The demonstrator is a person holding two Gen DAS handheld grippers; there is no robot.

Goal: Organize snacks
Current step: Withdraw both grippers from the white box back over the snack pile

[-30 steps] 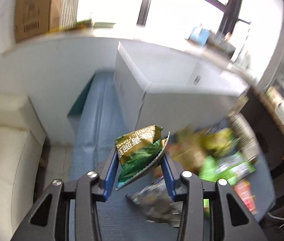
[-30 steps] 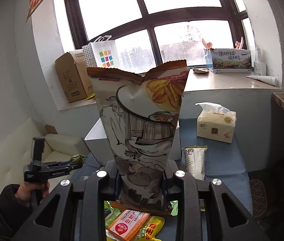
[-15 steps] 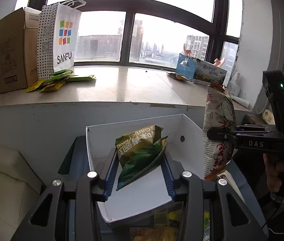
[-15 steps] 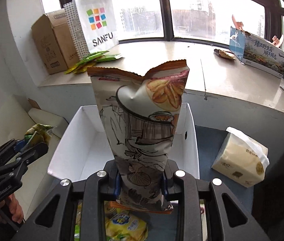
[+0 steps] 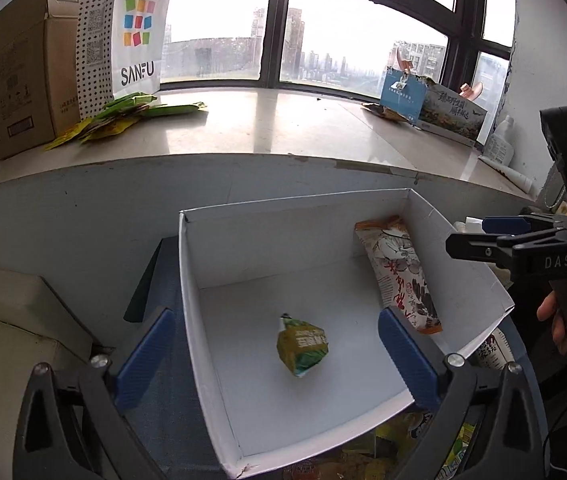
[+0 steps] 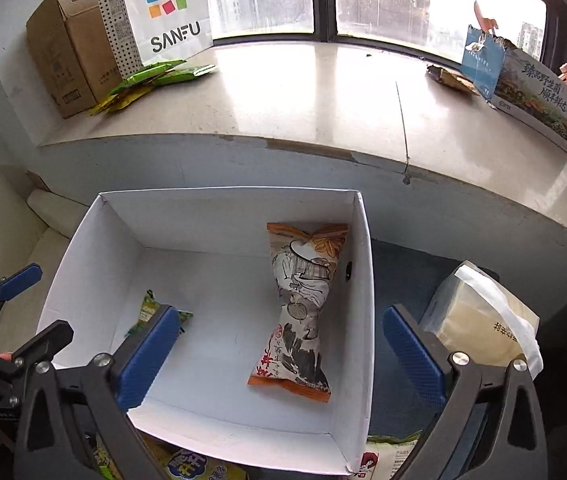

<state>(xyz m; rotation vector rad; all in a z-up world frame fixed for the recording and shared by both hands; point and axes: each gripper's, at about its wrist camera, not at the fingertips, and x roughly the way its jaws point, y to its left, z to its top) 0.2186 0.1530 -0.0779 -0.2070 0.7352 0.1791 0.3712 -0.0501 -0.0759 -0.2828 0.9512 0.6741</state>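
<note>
daylight pours in through the window [image 5: 323, 40] beyond the tongs, blown out white at the sky. the sill [image 6: 303, 92] shows soft glare. the box [image 5: 363, 240] is evenly lit, shadows faint. both views sharp, edges bowed, corners black.

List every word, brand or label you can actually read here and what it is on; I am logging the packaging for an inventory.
"SANFU": white shopping bag on the windowsill.
"DAS": side of the right gripper.
Chinese characters, large but not transcribed with confidence: long printed box on the sill.
Too small or blurred: orange snack bag, green snack packet, cardboard box, tissue pack.
</note>
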